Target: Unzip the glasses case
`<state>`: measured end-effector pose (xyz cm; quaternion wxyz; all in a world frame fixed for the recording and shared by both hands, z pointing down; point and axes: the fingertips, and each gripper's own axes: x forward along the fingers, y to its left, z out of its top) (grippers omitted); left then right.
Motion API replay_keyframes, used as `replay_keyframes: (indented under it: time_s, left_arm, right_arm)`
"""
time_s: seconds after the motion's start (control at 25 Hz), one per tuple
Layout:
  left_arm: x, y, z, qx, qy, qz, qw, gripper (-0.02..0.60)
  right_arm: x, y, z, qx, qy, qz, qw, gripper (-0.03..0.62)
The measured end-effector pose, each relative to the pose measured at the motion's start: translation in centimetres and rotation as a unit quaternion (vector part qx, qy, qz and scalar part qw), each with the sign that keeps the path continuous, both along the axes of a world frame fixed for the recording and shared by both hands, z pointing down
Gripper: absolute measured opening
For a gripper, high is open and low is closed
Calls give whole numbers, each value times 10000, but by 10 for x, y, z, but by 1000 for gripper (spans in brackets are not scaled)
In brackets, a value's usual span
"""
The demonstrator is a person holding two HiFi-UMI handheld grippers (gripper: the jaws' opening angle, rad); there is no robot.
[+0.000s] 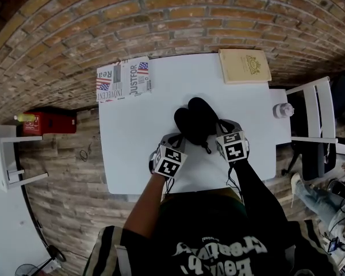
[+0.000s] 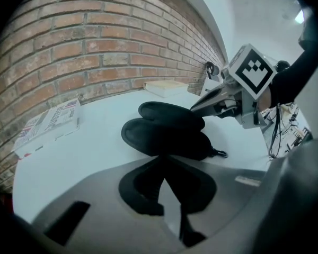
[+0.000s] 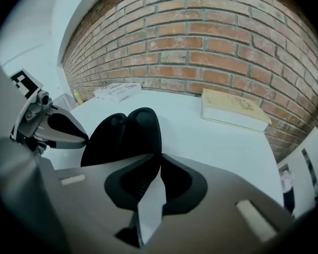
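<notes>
A black glasses case (image 1: 194,122) lies on the white table (image 1: 138,131), its two rounded halves spread apart. My left gripper (image 1: 173,138) is at the case's near left edge. In the left gripper view the jaws (image 2: 162,160) meet on that edge of the case (image 2: 169,134). My right gripper (image 1: 221,126) is at the right half. In the right gripper view its tips (image 3: 158,156) close on the rim of the case (image 3: 124,136). A zipper pull on a short cord (image 2: 220,153) hangs from the near end.
A flag-printed paper (image 1: 123,78) lies at the table's far left corner and a tan book (image 1: 244,65) at the far right. A white chair (image 1: 313,125) with a small white jar (image 1: 283,110) stands to the right. A red box (image 1: 46,121) sits on the floor at left.
</notes>
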<state>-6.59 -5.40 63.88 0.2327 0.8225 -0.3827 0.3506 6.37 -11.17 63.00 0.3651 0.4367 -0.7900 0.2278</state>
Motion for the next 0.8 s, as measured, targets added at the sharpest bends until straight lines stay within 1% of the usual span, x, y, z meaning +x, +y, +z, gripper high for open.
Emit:
replay_keyframes:
  time_s: [0.16, 0.32, 0.36, 0.48, 0.6, 0.8]
  left_arm:
    - [1, 2, -1, -12, -11, 32, 10000, 8]
    - [0, -2, -12, 156, 47, 95, 9998, 9]
    - [0, -4, -17, 239, 96, 83, 9996, 9]
    - [-1, -14, -40, 577, 261, 46, 9980, 9]
    - [-4, -25, -75, 947, 382, 30, 9948, 8]
    - [-9, -42, -143, 1616, 676, 26, 9845, 14]
  right_arm:
    - [-1, 0, -7, 96, -60, 69, 9999, 51]
    - [-4, -2, -30, 465, -260, 175, 9984, 92]
    - [-6, -3, -38, 585, -317, 207, 9976, 104]
    - [-7, -6, -64, 979, -463, 343, 9935, 110]
    - [-7, -10, -93, 1377, -554, 432, 9880, 112]
    - [-14, -10, -145, 1977, -691, 507, 9765, 106]
